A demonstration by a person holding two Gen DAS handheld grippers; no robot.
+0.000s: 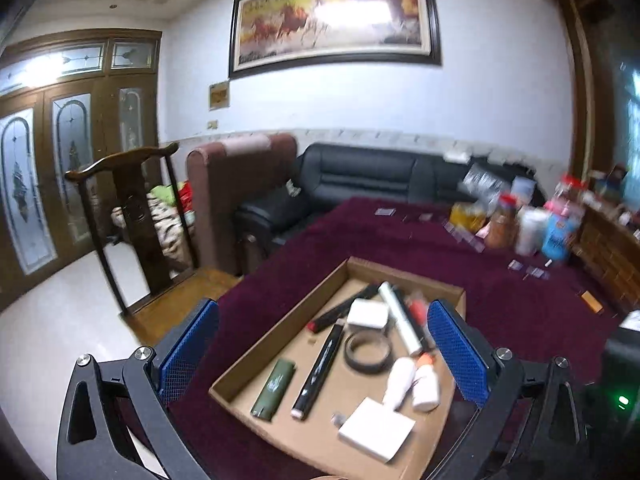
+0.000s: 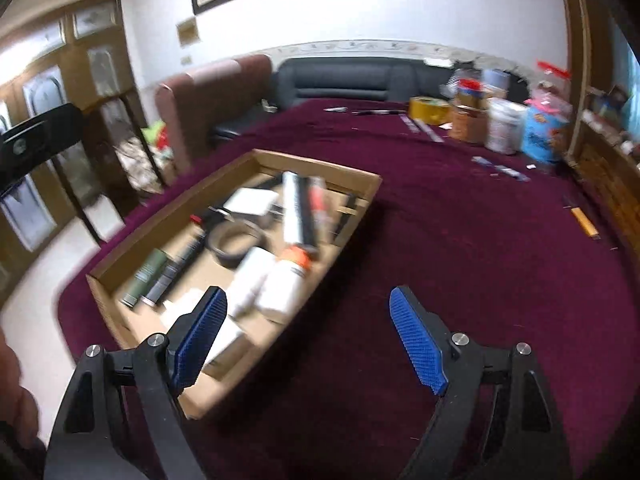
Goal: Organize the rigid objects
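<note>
A shallow cardboard tray [image 1: 280,322] lies on the maroon-covered table [image 1: 520,312]. It holds a green lighter [image 1: 274,386], a black marker [image 1: 318,368], a black tape ring [image 1: 368,350], two white bottles [image 1: 412,380], a white box [image 1: 376,428], a white adapter [image 1: 368,314] and a white tube [image 1: 400,320]. My left gripper [image 1: 323,320] hangs open over the tray with nothing between its blue pads. The right wrist view blurs the same tray [image 2: 170,214]. There my right gripper [image 2: 309,300] is open and empty over the tray's near right corner and the cloth [image 2: 440,260].
Jars, bottles and packets [image 1: 532,228] crowd the table's far right corner, with a yellow tape roll [image 2: 430,110] beside them. Small cards and an orange item [image 2: 584,222] lie scattered on the cloth. A wooden chair [image 1: 132,208] and black sofa [image 1: 360,176] stand beyond the table.
</note>
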